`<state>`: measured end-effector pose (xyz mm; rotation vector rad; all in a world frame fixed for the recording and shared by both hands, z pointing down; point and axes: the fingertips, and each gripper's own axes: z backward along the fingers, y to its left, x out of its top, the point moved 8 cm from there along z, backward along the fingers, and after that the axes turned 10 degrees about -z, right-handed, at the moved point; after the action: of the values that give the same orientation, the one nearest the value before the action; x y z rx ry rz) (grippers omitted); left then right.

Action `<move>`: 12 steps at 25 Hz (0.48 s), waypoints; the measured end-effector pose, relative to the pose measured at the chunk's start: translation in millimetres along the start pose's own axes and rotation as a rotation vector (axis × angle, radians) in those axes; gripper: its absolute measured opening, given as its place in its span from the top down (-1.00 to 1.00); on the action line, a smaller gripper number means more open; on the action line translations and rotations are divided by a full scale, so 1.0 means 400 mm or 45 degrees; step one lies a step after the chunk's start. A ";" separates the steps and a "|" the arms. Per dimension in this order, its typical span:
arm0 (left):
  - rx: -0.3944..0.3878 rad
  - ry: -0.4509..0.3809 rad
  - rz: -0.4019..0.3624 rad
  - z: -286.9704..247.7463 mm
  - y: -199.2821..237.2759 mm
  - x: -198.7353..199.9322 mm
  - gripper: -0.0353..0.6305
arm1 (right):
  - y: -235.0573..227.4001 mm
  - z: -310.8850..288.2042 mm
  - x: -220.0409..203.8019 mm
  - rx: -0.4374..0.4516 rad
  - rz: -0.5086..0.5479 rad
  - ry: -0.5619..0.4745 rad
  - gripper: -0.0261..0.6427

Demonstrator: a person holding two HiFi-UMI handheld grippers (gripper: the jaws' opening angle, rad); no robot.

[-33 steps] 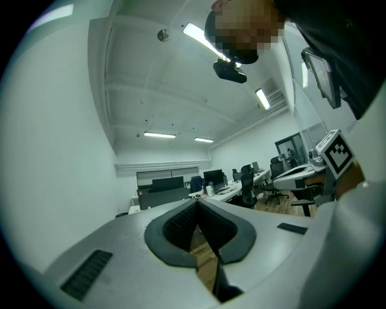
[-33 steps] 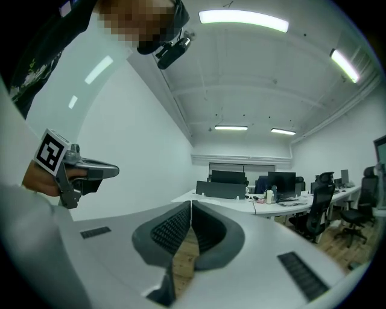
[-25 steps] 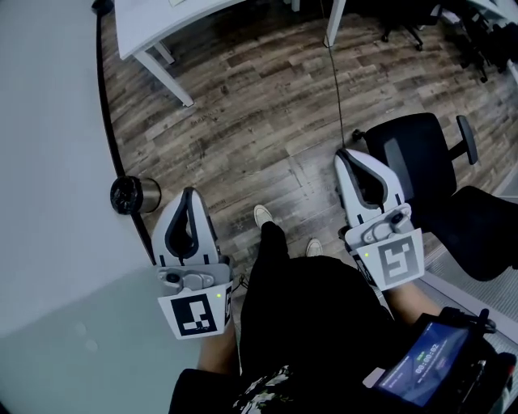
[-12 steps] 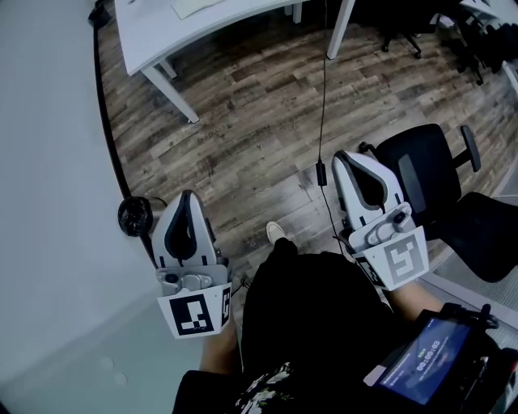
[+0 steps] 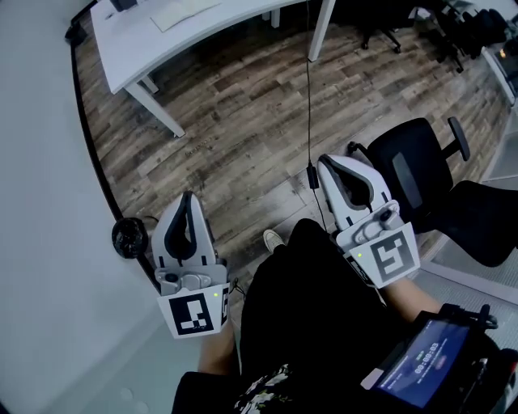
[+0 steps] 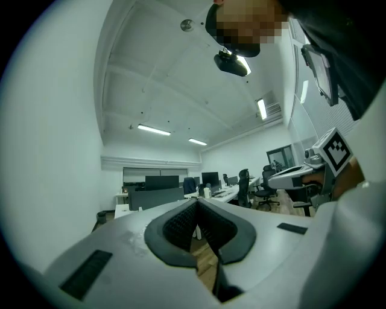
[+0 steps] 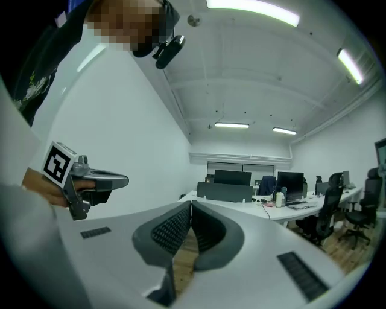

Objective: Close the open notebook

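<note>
Since a second ago the white desk point(image 5: 137, 44) has slid further into the top of the head view, and the black office chair point(image 5: 413, 174) has shifted up and to the left. Both grippers sit at much the same spots in the picture as before.

Nearest the camera are the person's dark trousers point(image 5: 312, 299) and a small lit screen point(image 5: 421, 360) at the lower right. The left gripper point(image 5: 188, 194) points level ahead, its jaws closed tip to tip with nothing between them. The right gripper point(image 5: 324, 160) is held alongside, well apart from it, and is also fully closed and empty (each gripper's own view shows the ribbed pads meeting at the tips).

One pale shoe point(image 5: 273, 239) steps on the wood floor point(image 5: 243, 105) between the two grippers. A round black object point(image 5: 129, 237) lies by the wall, left of the left gripper. A thin cable point(image 5: 308, 97) hangs down just beside the right gripper's tip.

Farther off, a flat pale sheet point(image 5: 184, 10) lies on the desk. Whether it is the notebook cannot be told; both grippers are well short of it.
</note>
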<state>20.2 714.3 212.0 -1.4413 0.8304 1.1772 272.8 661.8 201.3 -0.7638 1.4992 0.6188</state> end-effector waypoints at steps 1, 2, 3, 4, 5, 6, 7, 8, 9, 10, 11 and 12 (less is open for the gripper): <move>-0.003 0.001 0.003 -0.004 0.002 -0.003 0.88 | 0.001 -0.009 -0.002 0.001 0.002 0.000 0.73; -0.008 0.006 0.007 -0.014 0.007 -0.008 0.88 | -0.001 -0.028 0.002 0.003 0.000 -0.004 0.73; -0.013 0.015 0.010 -0.032 0.016 -0.017 0.88 | -0.008 -0.057 0.010 0.003 -0.002 -0.009 0.73; -0.016 0.028 0.012 -0.053 0.028 -0.027 0.88 | -0.019 -0.086 0.013 0.000 -0.005 -0.008 0.73; -0.016 0.041 0.010 -0.070 0.038 -0.035 0.88 | -0.030 -0.106 0.005 -0.002 -0.010 0.003 0.73; -0.011 0.051 0.006 -0.076 0.042 -0.039 0.88 | -0.037 -0.113 -0.006 -0.002 -0.017 0.013 0.73; -0.003 0.057 0.004 -0.074 0.042 -0.038 0.88 | -0.039 -0.114 -0.012 0.002 -0.025 0.013 0.73; 0.005 0.060 0.002 -0.071 0.043 -0.035 0.88 | -0.040 -0.116 -0.014 0.009 -0.032 0.010 0.73; 0.013 0.060 -0.002 -0.073 0.046 -0.033 0.88 | -0.042 -0.124 -0.013 0.018 -0.038 0.007 0.73; 0.019 0.059 -0.008 -0.078 0.050 -0.031 0.88 | -0.043 -0.136 -0.008 0.028 -0.042 -0.001 0.73; 0.023 0.059 -0.014 -0.083 0.053 -0.031 0.88 | -0.043 -0.149 0.002 0.038 -0.044 -0.018 0.73; 0.027 0.060 -0.017 -0.084 0.054 -0.031 0.88 | -0.043 -0.155 0.009 0.047 -0.052 -0.036 0.73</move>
<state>4.2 675.8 216.6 -1.4603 0.8616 1.1250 246.7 603.0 203.4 -0.7530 1.4616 0.5677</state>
